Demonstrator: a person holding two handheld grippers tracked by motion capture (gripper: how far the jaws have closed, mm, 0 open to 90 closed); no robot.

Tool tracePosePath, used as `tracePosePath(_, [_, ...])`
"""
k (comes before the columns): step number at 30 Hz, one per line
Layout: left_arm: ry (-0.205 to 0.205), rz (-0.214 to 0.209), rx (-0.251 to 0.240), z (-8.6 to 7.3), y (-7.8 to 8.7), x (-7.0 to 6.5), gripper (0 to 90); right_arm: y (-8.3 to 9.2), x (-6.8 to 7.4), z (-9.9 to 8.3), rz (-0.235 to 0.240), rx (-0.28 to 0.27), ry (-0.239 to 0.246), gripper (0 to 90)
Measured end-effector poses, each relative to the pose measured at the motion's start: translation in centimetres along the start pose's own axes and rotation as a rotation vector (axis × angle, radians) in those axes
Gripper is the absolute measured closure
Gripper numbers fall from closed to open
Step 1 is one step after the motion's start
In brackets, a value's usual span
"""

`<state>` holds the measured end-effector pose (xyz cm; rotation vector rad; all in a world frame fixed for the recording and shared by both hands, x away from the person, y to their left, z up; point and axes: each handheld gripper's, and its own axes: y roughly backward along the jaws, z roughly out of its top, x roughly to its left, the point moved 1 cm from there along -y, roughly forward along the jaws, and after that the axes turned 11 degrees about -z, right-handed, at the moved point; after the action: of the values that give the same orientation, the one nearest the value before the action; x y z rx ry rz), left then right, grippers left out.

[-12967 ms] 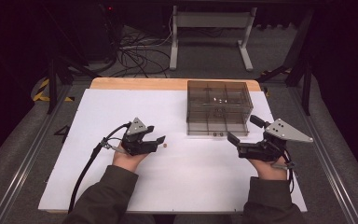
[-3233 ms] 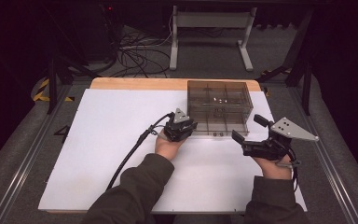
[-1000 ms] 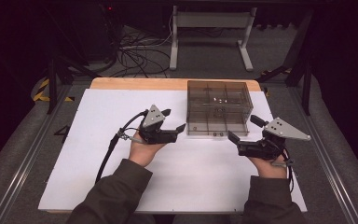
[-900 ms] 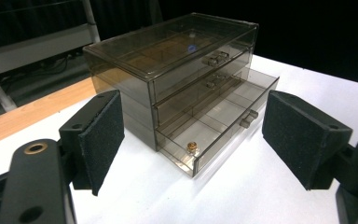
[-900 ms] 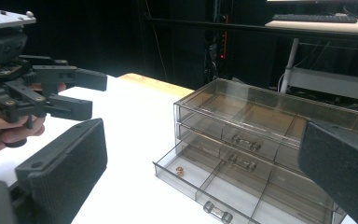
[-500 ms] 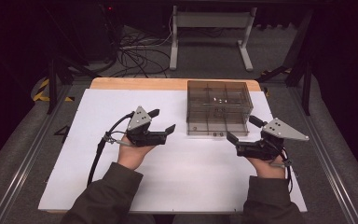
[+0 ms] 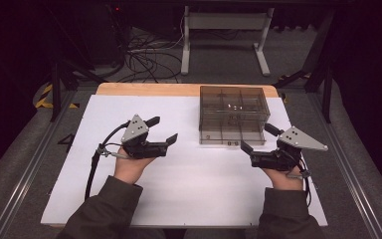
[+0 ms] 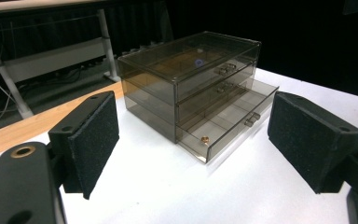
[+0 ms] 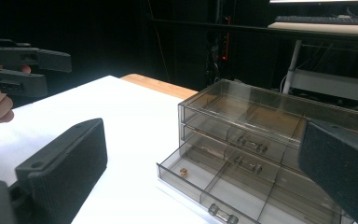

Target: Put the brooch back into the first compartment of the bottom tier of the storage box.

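High view: one white table top (image 7: 189,189) with a wooden strip along its far edge, two grippers, one drawer box.
Drawer box (image 7: 233,115): one smoky clear plastic unit with three drawers stacked one above the other, standing at the far right part of the table.
Drawers: the two upper ones sit closed; the bottom drawer (image 9: 214,189) is pulled out toward the person.
Brass piece (image 9: 183,172): one small round item lying in the left front compartment of the open bottom drawer.
Handles: each drawer front carries one small clear handle, three in all.
Left gripper (image 7: 160,130): held left of the box, apart from it, jaws spread wide with nothing between them.
Right gripper (image 7: 258,138): held just in front of the box's right corner, jaws spread, nothing between them.
Hands: two, one on each gripper, sleeves entering from the bottom edge.
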<state>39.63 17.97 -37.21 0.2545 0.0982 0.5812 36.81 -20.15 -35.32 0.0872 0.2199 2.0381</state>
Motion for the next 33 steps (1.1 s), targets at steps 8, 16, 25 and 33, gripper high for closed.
tracePosePath(8, [0.000, -0.006, -0.014, 0.0, 0.8, -0.3, 16.4, -0.1, 0.0, -0.1, 0.000, 0.002, 0.001, 1.9])
tracePosePath(16, [0.001, -0.010, -0.028, -0.2, 1.9, -0.4, 15.4, 0.0, -0.1, 0.0, 0.004, -0.009, -0.008, 2.1])
tracePosePath(25, [0.004, 0.003, -0.042, -0.5, 3.3, -0.2, 14.4, -0.2, -0.1, -0.1, 0.001, -0.003, -0.006, 2.1])
tracePosePath(33, [0.017, 0.009, -0.063, -0.8, 4.6, -0.1, 14.2, -0.3, 0.0, -0.2, 0.002, -0.001, -0.005, 2.1])
